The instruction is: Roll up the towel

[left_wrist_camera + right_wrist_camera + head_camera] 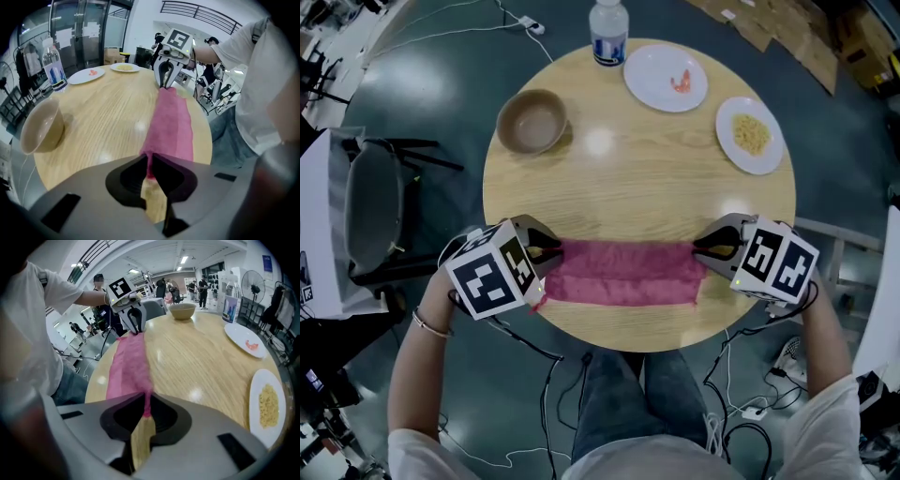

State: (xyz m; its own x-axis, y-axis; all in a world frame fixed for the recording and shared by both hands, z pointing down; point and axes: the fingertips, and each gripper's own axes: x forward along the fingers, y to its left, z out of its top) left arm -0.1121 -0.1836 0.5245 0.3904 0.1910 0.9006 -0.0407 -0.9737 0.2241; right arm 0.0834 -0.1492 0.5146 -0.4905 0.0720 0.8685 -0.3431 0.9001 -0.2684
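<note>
Along near edge of table (637,187), towel (623,274), left hand-held gripper (551,255) and right hand-held gripper (701,251) pinching its ends, bare wood beyond.

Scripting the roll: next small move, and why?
Probably lift both corners slightly and curl them toward the person together: the left gripper and right gripper each pinch a far corner of the towel, which lies flat, unrolled.

Holds the left gripper (551,251) and the right gripper (701,251) low, both tilted steeply down, tips facing each other. Pinches one end of the towel (623,274) in each, fingers (133,176) closed on the cloth. Spreads the forearms (417,361) wide apart.
</note>
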